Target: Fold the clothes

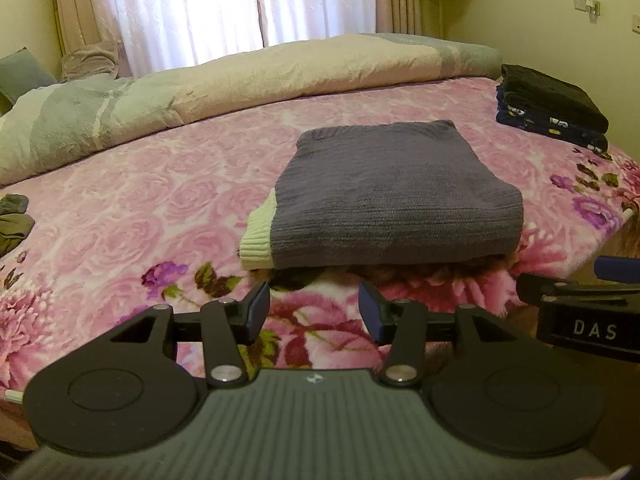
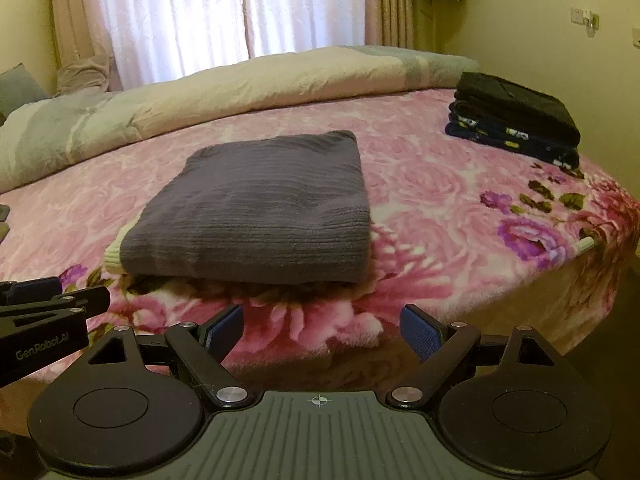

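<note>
Sweater (image 1: 396,196) lies folded on bed (image 1: 140,208), just far of both tools | left tool (image 1: 314,312) and right tool (image 2: 322,334) gape open, empty | long axis runs near-far | stack (image 2: 516,120) far right | olive cloth (image 1: 14,224) only in left view

A bed (image 1: 168,200) covered by a pink rose-patterned blanket. A folded grey knitted sweater (image 1: 392,196) lies near the front edge. A stack of folded dark clothes (image 1: 552,106) sits far right. A rolled quilt (image 1: 240,80) lies along the far side.
</note>
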Tool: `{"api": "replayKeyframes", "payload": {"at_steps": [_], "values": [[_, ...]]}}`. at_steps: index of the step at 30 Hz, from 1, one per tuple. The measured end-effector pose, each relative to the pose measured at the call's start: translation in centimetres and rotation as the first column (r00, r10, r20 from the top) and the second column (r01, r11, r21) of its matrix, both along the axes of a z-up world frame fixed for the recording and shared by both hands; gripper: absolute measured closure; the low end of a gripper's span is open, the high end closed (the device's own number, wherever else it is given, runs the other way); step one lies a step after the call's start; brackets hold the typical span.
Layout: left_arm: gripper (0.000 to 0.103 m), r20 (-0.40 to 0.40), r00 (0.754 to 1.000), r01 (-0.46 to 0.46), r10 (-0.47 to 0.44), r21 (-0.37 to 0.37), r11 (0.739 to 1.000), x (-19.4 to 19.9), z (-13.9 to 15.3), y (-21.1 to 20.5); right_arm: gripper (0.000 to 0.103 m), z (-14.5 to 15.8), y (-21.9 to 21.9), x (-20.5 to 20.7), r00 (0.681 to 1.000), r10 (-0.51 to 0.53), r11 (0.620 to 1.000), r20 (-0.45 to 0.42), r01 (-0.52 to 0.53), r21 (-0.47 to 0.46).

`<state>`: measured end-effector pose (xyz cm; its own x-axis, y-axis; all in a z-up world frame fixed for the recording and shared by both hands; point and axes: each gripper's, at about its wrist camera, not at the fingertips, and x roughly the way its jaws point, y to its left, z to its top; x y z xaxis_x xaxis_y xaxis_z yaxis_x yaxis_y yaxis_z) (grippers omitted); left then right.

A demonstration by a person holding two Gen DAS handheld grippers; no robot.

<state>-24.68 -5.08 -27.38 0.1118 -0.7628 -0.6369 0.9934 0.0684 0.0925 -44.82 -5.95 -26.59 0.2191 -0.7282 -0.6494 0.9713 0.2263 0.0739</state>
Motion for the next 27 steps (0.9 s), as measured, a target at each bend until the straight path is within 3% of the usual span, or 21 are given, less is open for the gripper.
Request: {"api": "replayKeyframes", "payload": {"at_steps": [27], "values": [[0.049, 0.019, 0.999, 0.029, -0.028, -0.084, 0.996, -0.4, 2.7, 5.4, 0.015, 3.0, 4.2, -0.3, 1.000, 0.019, 0.997, 0.024, -0.018, -0.071]]}}
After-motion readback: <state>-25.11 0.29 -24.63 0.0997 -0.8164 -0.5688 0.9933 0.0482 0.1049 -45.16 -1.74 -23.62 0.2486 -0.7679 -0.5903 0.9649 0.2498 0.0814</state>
